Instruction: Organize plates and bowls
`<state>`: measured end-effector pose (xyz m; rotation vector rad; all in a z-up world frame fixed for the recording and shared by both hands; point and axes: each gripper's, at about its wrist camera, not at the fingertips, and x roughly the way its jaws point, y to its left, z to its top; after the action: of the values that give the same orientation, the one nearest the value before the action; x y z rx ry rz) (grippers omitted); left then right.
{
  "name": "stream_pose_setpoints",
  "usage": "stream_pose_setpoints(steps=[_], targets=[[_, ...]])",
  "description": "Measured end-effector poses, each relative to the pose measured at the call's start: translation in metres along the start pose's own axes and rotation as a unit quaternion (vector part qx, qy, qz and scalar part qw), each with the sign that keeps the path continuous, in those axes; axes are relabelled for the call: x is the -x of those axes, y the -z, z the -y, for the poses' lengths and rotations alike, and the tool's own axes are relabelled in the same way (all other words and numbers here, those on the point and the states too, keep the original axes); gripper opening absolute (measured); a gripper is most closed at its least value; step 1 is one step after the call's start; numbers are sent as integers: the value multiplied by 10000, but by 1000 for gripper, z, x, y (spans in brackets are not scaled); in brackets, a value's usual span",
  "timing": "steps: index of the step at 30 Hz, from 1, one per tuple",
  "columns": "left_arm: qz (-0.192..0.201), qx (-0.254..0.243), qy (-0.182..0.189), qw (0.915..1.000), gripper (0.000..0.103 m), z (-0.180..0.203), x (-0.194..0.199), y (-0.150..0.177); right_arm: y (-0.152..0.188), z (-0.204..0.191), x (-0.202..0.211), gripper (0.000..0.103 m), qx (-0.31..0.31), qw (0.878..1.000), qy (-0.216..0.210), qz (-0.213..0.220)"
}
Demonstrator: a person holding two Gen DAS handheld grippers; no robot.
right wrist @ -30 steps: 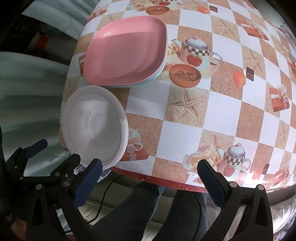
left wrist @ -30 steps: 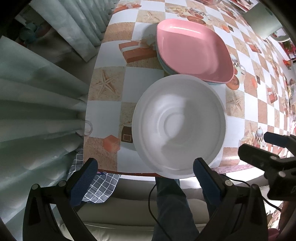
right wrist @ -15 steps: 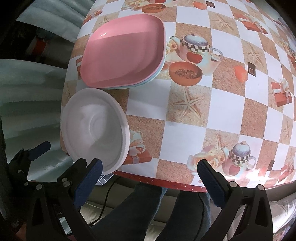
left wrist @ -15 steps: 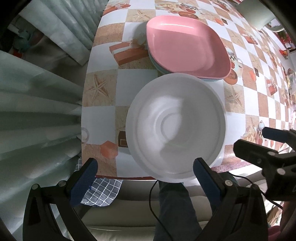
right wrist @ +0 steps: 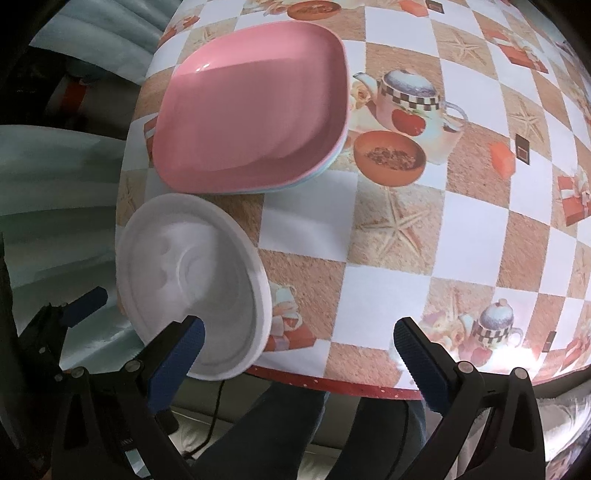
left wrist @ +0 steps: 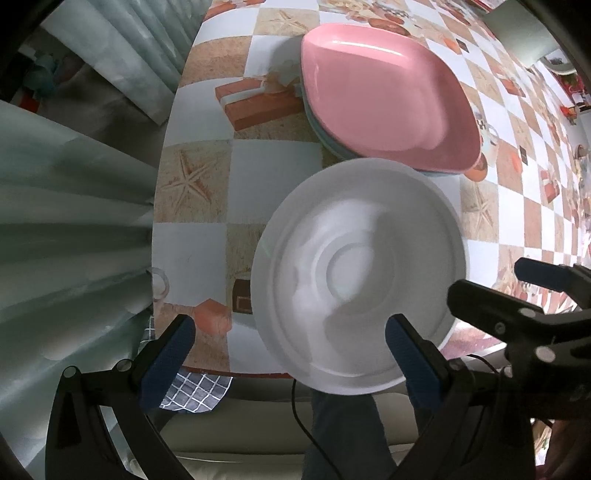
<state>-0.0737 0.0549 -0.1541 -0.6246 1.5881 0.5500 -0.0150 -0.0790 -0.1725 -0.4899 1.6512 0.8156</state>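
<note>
A white round bowl (left wrist: pixel 362 273) sits at the table's near left corner, its rim hanging slightly over the edge (right wrist: pixel 192 284). Just behind it a pink square plate (left wrist: pixel 384 99) tops a stack of pale blue plates (right wrist: pixel 255 122). My left gripper (left wrist: pixel 286 332) is open, and its fingers straddle the bowl's near rim from above without touching. My right gripper (right wrist: pixel 298 332) is open too, with its left finger (right wrist: pixel 181 347) in front of the bowl's near rim. Each gripper shows in the other's view: the right gripper (left wrist: pixel 535 295) at the right, the left gripper (right wrist: pixel 81 306) at the left.
The patterned oilcloth table (right wrist: pixel 406 221) stretches away to the right of the dishes. Pale curtains (left wrist: pixel 74 221) hang close on the left. A person's legs (left wrist: pixel 340 435), a cable and a checked cloth (left wrist: pixel 195 387) lie below the table edge. A white container (left wrist: pixel 524 33) stands far back.
Both grippers have moved closer to the table, so the bowl and plates look larger. The right gripper's left finger now overlaps the bowl's near rim. The dishes have not visibly shifted.
</note>
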Motion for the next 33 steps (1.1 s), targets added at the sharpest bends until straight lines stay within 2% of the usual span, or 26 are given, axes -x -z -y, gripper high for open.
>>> stream_pose_setpoints(steps=[8, 15, 27, 29, 30, 31, 33], targets=[[6, 142, 12, 9999, 103, -10, -3, -7, -6, -4, -8, 103, 12, 10000, 19, -83], [-29, 44, 4, 10000, 103, -5, -11, -5, -8, -5, -20, 103, -30, 9998, -3, -176], [-111, 98, 168, 9997, 103, -9, -32, -9, -19, -17, -37, 103, -48, 9989, -362, -296], [-124, 65, 233, 9996, 100, -7, -32, -12, -21, -15, -39, 89, -129, 9979, -528, -361], [-127, 56, 276, 9995, 99, -7, -33, -12, -21, -14, -41, 77, -147, 9975, -567, -401], [-129, 42, 333, 9994, 97, -6, -33, -12, -21, -14, -42, 71, -166, 9972, -590, -439], [-157, 17, 388, 9991, 93, -5, -35, -12, -22, -13, -45, 71, -208, 9964, -664, -491]])
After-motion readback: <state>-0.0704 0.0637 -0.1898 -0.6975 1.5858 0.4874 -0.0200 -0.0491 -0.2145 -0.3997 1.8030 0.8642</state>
